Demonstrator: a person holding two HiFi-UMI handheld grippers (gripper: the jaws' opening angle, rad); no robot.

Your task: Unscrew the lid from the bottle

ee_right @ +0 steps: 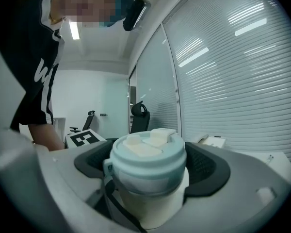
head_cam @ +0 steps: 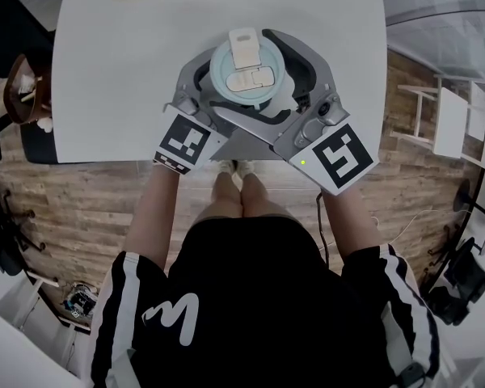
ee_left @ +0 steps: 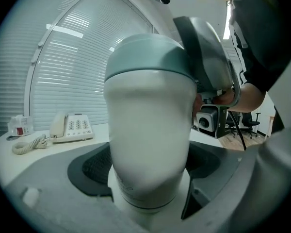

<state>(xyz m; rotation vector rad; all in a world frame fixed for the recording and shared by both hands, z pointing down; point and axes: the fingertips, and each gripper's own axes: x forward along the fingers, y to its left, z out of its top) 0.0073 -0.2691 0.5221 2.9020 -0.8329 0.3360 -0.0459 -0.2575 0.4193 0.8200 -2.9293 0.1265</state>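
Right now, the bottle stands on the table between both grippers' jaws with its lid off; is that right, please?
Not quite: the lid is on the bottle, as the right gripper view shows. The rest holds: the bottle stands on the table, between the jaws of the left gripper and of the right gripper.

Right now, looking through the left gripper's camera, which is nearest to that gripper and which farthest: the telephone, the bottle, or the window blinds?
1. Bottle: centre of the view, right between the jaws of the left gripper.
2. Telephone: on the table, off to the left.
3. Window blinds: behind the telephone, upper left.
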